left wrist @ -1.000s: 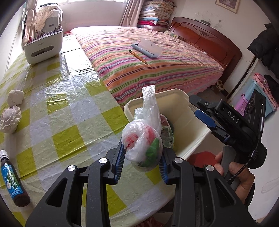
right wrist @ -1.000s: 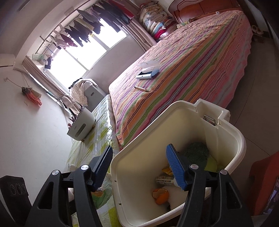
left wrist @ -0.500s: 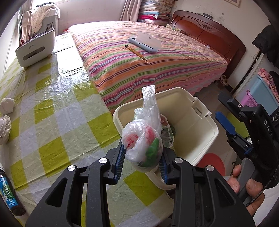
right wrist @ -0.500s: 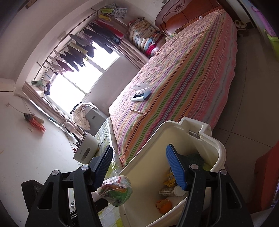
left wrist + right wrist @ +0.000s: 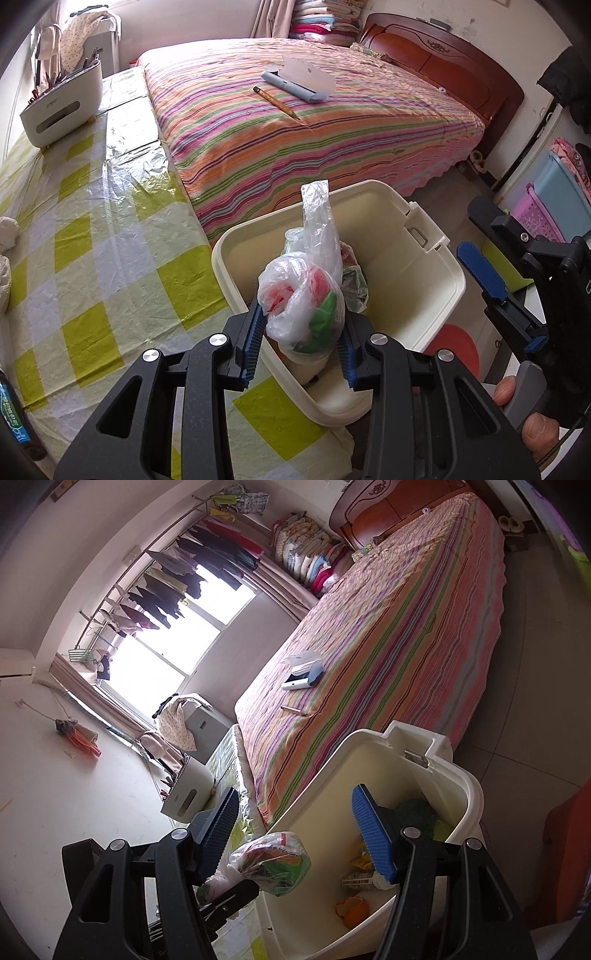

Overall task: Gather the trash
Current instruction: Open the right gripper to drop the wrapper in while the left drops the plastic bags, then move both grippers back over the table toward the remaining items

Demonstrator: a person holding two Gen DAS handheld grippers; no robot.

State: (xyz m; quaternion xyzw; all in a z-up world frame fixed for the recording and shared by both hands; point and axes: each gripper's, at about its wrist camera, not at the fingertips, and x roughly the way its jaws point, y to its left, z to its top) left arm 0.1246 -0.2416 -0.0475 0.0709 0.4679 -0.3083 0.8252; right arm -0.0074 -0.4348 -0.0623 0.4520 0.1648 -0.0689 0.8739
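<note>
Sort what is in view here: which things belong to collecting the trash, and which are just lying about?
Part of the job:
- tied plastic bag of scraps, clamped in the left gripper
- cream bin, already holding trash
- right gripper, open beside the bin

Lying about:
- pencil and grey case on the striped bed
- white organiser box on the checked tablecloth

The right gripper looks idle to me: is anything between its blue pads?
Nothing is gripped: in the right wrist view the right gripper stands open, with only the cream plastic bin and its trash behind the gap.
</note>
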